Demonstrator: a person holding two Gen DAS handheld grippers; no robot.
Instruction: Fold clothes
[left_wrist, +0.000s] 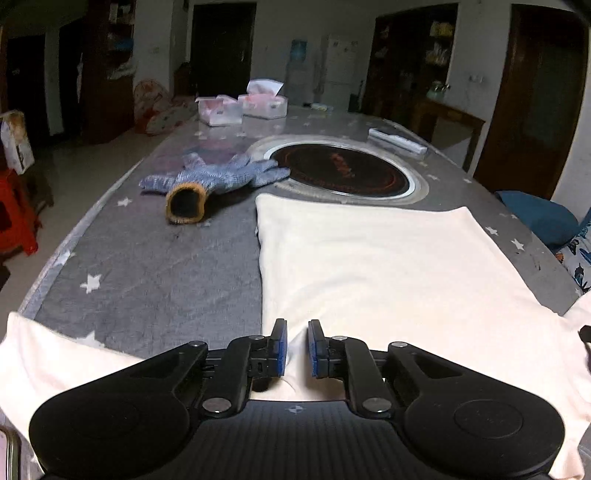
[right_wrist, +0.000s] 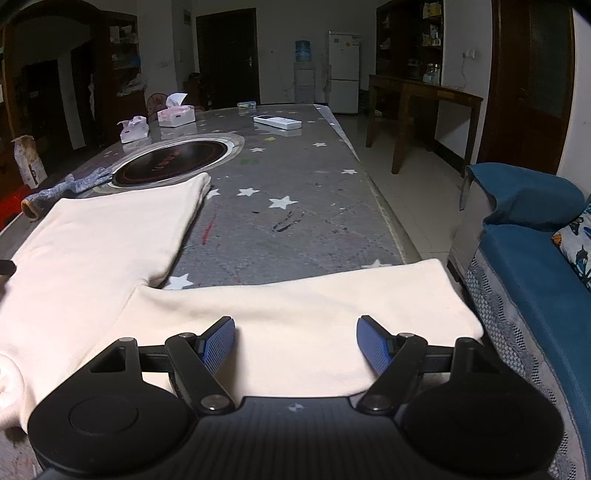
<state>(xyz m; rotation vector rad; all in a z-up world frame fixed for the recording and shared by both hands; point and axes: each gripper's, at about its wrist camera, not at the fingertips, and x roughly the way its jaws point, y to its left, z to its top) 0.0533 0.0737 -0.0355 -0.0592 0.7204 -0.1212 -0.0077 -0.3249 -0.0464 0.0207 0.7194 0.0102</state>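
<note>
A: Because the cream long-sleeved top (left_wrist: 388, 266) lies spread flat on the star-print table (left_wrist: 155, 266), both sleeves reach out sideways near the front edge, ready for folding inward.

B: The left gripper (left_wrist: 297, 347) sits low over the body's near edge, fingers narrowed around a raised pinch of cloth; firm grip cannot be told.

A: The right gripper (right_wrist: 295, 341) hovers level above the right sleeve (right_wrist: 332, 302), fingers spread wide, holding nothing.
</note>
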